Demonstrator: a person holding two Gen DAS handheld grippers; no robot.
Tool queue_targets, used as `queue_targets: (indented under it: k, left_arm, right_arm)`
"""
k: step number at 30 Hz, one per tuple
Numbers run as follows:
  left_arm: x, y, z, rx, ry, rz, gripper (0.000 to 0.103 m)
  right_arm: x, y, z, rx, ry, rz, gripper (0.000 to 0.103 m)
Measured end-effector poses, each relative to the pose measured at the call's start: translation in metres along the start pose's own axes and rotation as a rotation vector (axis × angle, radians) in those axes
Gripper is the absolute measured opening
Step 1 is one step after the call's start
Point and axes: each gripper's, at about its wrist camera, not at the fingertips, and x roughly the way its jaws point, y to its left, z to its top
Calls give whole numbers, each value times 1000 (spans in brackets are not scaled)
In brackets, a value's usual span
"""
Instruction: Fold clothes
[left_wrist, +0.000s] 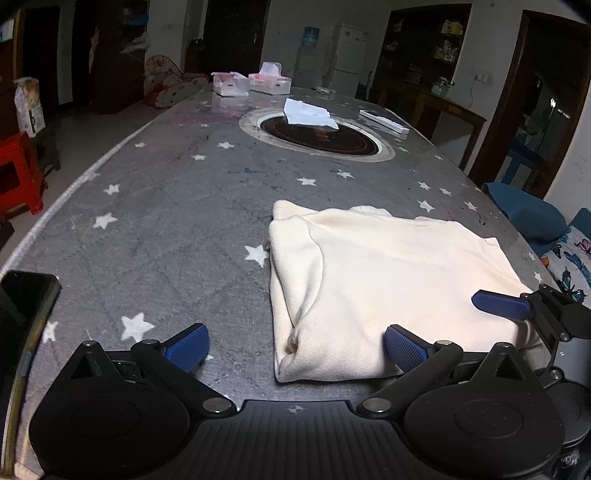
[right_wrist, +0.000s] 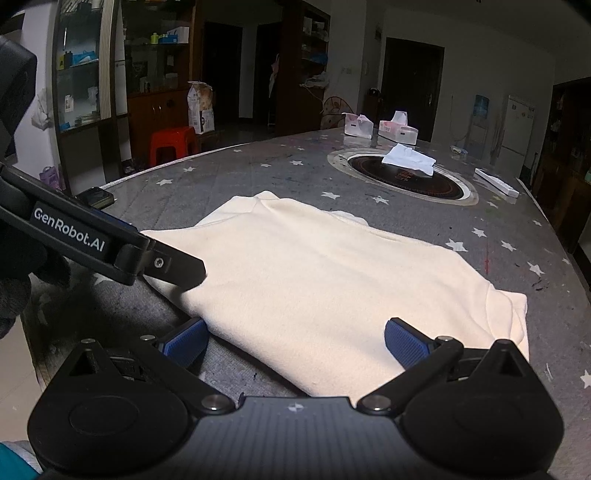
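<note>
Cream garment (left_wrist: 388, 280) folded on the table, near its front edge; both tongs wide open, holding nothing.

1 soft fleecy garment, rough rectangle w/ a rolled fold along its left side, lying flat on the grey star-print table (left_wrist: 166, 206). Left gripper (left_wrist: 295, 347) spread wide at the garment's near-left corner, ribbed blue pads empty. Right gripper (right_wrist: 295, 341) spread wide over the near edge, also empty. Toward the far edge: 1 round dark inset burner (left_wrist: 319, 138) w/ 1 crumpled white tissue (left_wrist: 308, 113) on it, 2 tissue boxes (left_wrist: 251, 83), 1 long white box (left_wrist: 384, 122).
</note>
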Motion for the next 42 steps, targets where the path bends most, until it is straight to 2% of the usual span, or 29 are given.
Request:
queue_targets:
  k: [11, 22, 31, 33, 35, 42]
  left_arm:
    - [-11, 9, 5, -13, -36, 30, 103]
    - [-15, 23, 9, -51, -54, 41, 103]
    - [-18, 45, 13, -113, -77, 50, 103]
    - [-18, 51, 15, -138, -78, 38, 103]
    - [-17, 56, 17, -164, -76, 24, 103]
    - [-14, 67, 25, -253, -53, -39, 103]
  right_arm:
    - [-2, 4, 1, -9, 3, -27, 103]
    - [-7, 22, 10, -119, 4, -43, 102]
    - [-6, 50, 27, -270, -6, 15, 73]
    - [-4, 59, 32, -317, -4, 39, 62]
    - [0, 65, 35, -359, 3, 64, 56]
    - [5, 90, 37, -494, 8, 110, 44]
